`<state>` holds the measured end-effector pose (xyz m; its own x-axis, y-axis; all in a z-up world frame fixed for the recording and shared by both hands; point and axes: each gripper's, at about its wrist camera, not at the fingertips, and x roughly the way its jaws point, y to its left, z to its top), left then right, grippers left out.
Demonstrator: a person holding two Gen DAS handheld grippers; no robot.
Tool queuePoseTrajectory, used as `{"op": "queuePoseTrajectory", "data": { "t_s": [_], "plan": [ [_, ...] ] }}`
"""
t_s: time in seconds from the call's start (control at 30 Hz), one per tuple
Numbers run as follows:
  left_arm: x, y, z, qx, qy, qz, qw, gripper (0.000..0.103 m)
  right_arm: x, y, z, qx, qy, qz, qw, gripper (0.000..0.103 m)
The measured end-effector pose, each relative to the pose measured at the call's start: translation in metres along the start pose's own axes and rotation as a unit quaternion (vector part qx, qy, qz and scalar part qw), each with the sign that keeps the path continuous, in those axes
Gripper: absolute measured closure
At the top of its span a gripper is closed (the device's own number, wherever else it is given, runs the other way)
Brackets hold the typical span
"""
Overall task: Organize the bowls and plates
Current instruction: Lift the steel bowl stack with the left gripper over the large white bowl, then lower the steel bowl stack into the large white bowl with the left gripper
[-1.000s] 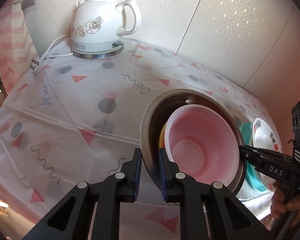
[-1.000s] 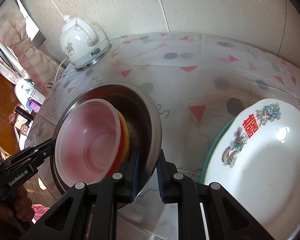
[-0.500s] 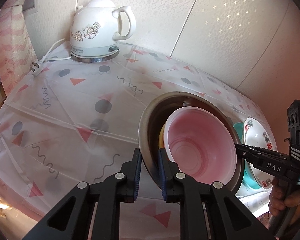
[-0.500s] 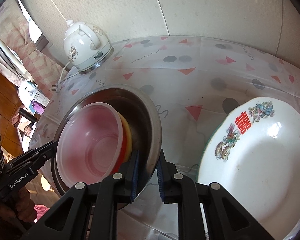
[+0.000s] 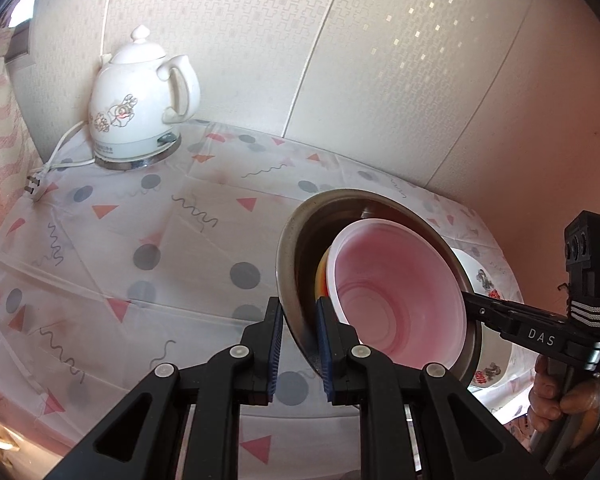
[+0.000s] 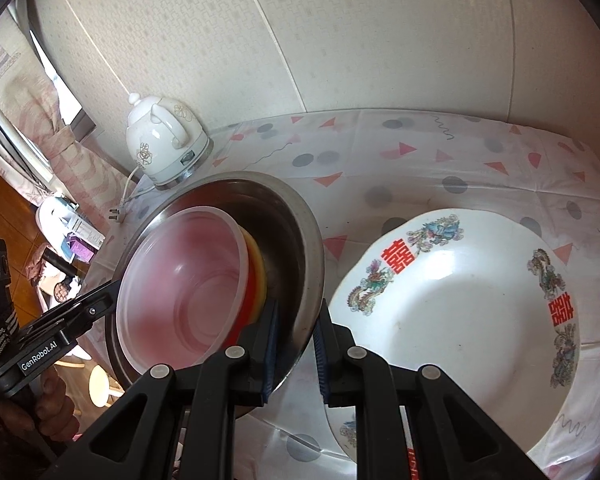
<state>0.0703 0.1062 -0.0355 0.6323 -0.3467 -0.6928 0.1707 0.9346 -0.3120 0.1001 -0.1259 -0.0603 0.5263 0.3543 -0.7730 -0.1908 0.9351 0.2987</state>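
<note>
Left gripper and right gripper each clench the steel bowl's rim; it tilts steeply, so the pink bowl inside could slide out

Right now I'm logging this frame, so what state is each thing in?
Steel bowl: lifted, tilted, its rim gripped on both sides.
Clear plastic bowl: nested inside it.
Left tongs: shut on the rim.
Right tongs: shut on the rim.
Decorated plate: flat on the table.
Kettle: upright, unplugged.
</note>
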Motion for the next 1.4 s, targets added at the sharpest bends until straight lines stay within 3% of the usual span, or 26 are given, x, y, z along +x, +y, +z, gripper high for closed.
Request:
{"op": "queuePoseTrajectory", "data": {
  "t_s": [0.33,0.63,1.07,1.4],
  "plan": [
    [0.018,-0.071,0.017,0.068,0.008,-0.05,0.9964,0.086,-0.051,-0.053,-0.011,0.058,-0.04,-0.042,0.997,0.087],
    [0.043,-0.117,0.019,0.102,0.035,-0.078,0.991,0.086,-0.072,-0.095,-0.025,0.107,-0.051,-0.08,0.99,0.087],
    [0.076,-0.135,0.004,0.111,0.087,-0.091,0.9858,0.085,-0.076,-0.12,-0.04,0.136,-0.04,-0.104,0.984,0.087],
    [0.09,-0.136,-0.002,0.11,0.107,-0.088,0.9843,0.084,-0.062,-0.128,-0.046,0.147,-0.023,-0.115,0.982,0.087]
  ]
}}
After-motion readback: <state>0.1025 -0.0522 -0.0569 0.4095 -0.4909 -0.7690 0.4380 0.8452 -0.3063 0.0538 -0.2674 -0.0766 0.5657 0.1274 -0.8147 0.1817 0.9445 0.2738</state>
